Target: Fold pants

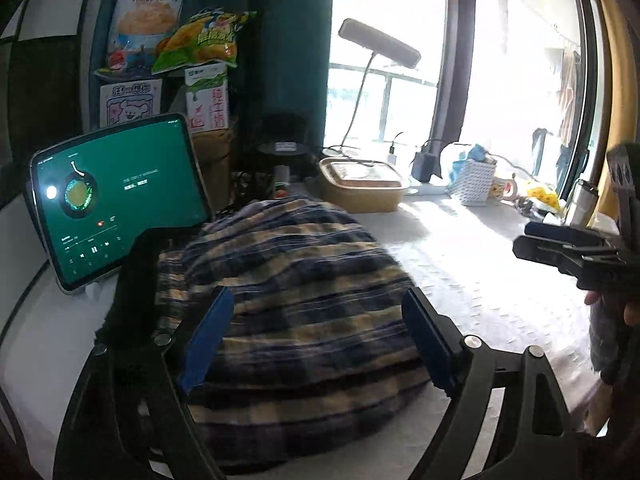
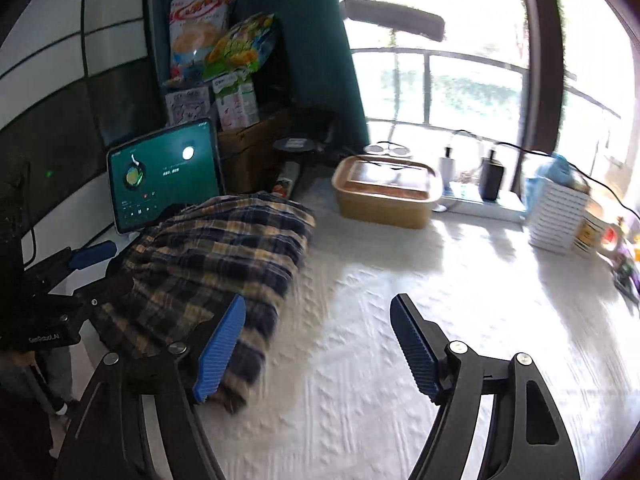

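Note:
The plaid pants (image 1: 296, 280), navy and yellow checks, lie in a folded bundle on the white textured cloth (image 1: 472, 272); they also show in the right wrist view (image 2: 216, 256) at the left. My left gripper (image 1: 316, 332) is open, its blue pads spread above the bundle's near part, holding nothing. My right gripper (image 2: 320, 348) is open and empty, its left pad (image 2: 220, 352) over the bundle's near right edge, its right pad over bare cloth. The right gripper also shows in the left wrist view (image 1: 560, 248) at the far right.
A tablet (image 1: 116, 196) with a green screen stands behind the pants at the left. Snack bags (image 1: 176, 32) and cartons are stacked behind it. A lidded brown container (image 2: 386, 192), a desk lamp (image 1: 376, 44), chargers and a white basket (image 2: 560, 212) line the window side.

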Demonstrator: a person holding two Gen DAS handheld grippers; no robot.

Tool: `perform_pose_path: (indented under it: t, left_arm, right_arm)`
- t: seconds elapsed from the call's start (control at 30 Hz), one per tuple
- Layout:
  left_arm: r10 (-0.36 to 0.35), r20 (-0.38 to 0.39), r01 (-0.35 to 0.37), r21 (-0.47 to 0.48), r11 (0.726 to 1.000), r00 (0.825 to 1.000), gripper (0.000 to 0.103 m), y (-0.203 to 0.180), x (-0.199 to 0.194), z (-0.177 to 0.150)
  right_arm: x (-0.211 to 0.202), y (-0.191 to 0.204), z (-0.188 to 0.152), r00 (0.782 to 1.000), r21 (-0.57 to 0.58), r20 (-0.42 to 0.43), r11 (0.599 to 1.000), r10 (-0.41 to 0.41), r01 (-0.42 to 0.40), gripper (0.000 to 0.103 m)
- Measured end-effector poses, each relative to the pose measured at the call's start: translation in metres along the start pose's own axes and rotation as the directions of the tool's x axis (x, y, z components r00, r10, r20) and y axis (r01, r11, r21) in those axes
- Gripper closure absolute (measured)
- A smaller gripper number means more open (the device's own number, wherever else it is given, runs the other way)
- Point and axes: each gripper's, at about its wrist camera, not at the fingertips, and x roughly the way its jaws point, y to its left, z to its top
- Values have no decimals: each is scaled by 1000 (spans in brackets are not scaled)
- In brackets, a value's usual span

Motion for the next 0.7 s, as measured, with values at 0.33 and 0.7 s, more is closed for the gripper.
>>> perform_pose_path:
  t: [0.33, 0.7]
  left_arm:
    - [-53, 60, 53, -2, 999, 997, 1, -51, -14, -12]
    - [-40, 131, 42, -11, 999, 991, 1, -102, -37, 2]
  right_arm:
    - [-60, -30, -46, 996, 60, 25, 994, -89, 87, 23]
    - [-132, -51, -75, 967, 118, 145, 974, -208, 192, 5]
